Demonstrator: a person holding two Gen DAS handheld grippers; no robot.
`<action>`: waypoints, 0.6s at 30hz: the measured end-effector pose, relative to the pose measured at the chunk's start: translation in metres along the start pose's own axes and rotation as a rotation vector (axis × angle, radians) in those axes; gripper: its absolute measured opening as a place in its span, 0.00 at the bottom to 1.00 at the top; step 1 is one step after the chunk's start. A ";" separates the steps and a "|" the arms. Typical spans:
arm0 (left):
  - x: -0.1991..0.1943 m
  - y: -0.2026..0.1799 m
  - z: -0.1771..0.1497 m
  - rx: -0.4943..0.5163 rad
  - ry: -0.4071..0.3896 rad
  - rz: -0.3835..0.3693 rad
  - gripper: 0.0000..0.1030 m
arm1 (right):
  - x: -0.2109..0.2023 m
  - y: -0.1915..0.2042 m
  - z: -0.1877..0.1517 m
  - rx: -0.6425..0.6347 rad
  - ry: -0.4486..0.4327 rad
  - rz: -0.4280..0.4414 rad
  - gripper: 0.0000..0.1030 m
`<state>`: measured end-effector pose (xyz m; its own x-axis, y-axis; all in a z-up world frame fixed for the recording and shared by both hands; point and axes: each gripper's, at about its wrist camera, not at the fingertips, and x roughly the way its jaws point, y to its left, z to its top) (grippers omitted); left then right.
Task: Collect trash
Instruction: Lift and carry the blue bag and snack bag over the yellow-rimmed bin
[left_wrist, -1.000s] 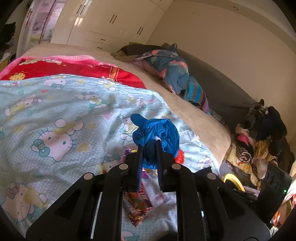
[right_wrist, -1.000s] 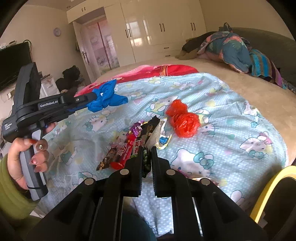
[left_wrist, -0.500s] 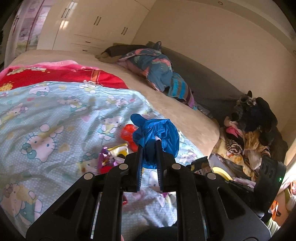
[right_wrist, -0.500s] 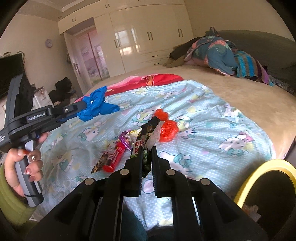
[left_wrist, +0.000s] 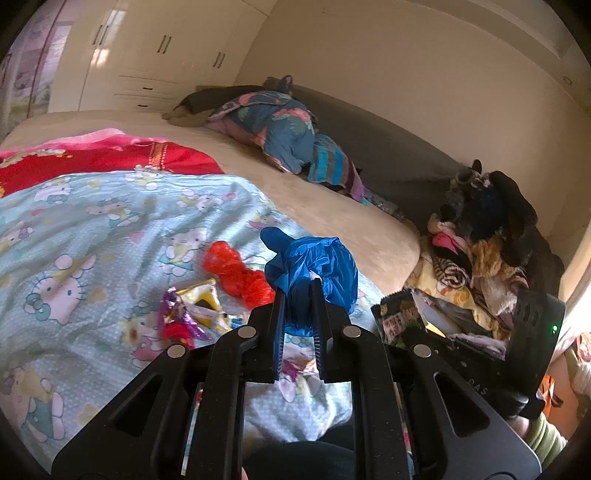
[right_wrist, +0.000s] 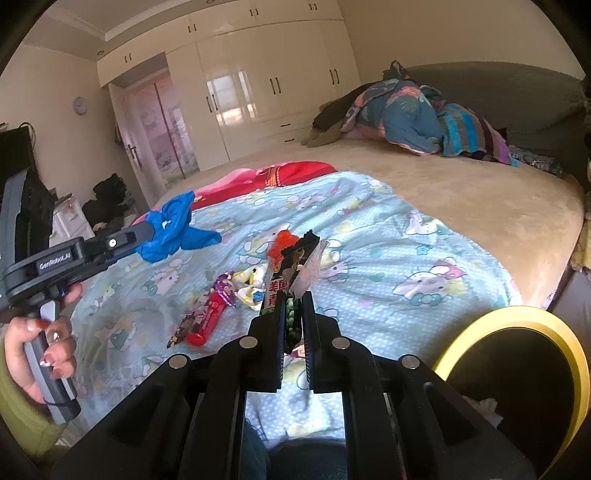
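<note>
My left gripper (left_wrist: 298, 291) is shut on a crumpled blue plastic bag (left_wrist: 317, 264) and holds it above the bed; it also shows in the right wrist view (right_wrist: 173, 229). My right gripper (right_wrist: 293, 299) is shut on a black snack wrapper (right_wrist: 295, 266), held above the quilt. Loose trash lies on the Hello Kitty quilt (right_wrist: 388, 243): a red plastic bag (left_wrist: 236, 273), a purple and yellow wrapper pile (left_wrist: 192, 306), and a red candy wrapper (right_wrist: 207, 321). A yellow-rimmed black bin (right_wrist: 517, 373) stands at the lower right of the right wrist view.
Bundled blankets (left_wrist: 284, 129) lie at the far side of the beige bed (left_wrist: 332, 206). A heap of clothes (left_wrist: 480, 236) sits beside the bed on the right. White wardrobes (right_wrist: 258, 85) line the far wall.
Both grippers have pulled back and swung right with their loads. The red bag and wrappers on the quilt now show left of the blue bag, and the bin shows larger.
</note>
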<state>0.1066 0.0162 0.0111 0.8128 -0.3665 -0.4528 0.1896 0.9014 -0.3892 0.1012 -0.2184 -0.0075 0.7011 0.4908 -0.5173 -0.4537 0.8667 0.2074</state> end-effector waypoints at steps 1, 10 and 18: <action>0.000 -0.003 -0.001 0.006 0.002 -0.007 0.08 | -0.002 -0.002 0.000 0.002 -0.002 -0.003 0.09; 0.002 -0.021 -0.004 0.046 0.017 -0.037 0.08 | -0.016 -0.016 -0.001 0.025 -0.020 -0.035 0.09; 0.010 -0.040 -0.014 0.078 0.052 -0.077 0.08 | -0.028 -0.036 -0.006 0.067 -0.035 -0.081 0.09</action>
<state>0.0997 -0.0264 0.0108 0.7653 -0.4445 -0.4656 0.2942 0.8848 -0.3613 0.0943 -0.2641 -0.0052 0.7530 0.4209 -0.5058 -0.3581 0.9070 0.2217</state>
